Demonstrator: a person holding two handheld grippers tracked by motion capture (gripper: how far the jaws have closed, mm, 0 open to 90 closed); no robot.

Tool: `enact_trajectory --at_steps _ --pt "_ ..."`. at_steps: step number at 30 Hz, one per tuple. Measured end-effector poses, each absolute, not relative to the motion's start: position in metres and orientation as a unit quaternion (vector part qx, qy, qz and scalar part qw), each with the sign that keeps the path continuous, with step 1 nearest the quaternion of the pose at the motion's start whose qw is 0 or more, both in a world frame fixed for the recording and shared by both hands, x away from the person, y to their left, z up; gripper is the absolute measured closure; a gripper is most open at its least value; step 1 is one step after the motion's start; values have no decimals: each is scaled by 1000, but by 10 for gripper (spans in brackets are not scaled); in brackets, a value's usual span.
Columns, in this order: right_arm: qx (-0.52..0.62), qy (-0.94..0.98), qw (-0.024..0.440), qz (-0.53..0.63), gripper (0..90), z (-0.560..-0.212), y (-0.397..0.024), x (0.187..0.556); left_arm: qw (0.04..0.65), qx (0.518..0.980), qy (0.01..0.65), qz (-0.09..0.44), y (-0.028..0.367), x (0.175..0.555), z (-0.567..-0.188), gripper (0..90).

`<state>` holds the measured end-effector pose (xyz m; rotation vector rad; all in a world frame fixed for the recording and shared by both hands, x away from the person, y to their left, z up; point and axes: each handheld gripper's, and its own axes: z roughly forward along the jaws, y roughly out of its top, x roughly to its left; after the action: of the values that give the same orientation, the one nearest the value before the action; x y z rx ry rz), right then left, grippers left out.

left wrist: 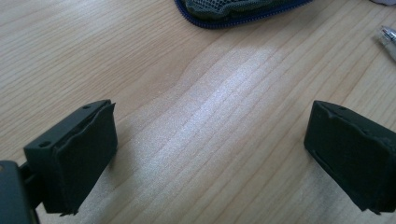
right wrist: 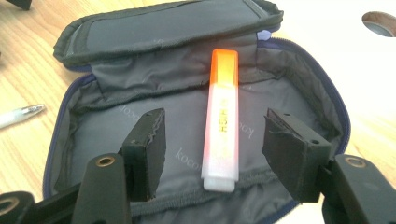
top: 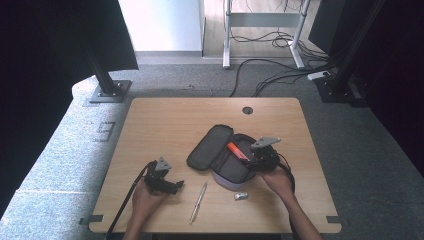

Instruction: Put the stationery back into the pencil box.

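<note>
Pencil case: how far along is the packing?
Done: the highlighter lies inside the open case. In hand: nothing; the right hand-held gripper is open, its pads clear of the highlighter, and the left hand-held gripper is open over bare table. Left: the pen and a small silver item are on the table, and the case is unzipped.

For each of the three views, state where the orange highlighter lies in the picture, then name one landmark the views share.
High view: the orange highlighter lies right of centre, inside the open pencil case, just left of the right gripper.
Left gripper view: not in this picture.
Right gripper view: the highlighter lies at centre, on the case's grey lining, between the open jaws and touching neither.
Shared landmark: the pencil case, whose blue zip edge crosses the top of the left gripper view.
</note>
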<state>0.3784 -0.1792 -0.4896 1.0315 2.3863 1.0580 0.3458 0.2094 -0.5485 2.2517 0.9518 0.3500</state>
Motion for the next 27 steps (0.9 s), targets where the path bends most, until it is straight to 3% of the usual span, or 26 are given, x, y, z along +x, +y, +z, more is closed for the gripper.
enact_trajectory --at_steps 27 --pt "345 843 147 385 438 -482 -197 340 330 860 364 134 209 346 -549 25"
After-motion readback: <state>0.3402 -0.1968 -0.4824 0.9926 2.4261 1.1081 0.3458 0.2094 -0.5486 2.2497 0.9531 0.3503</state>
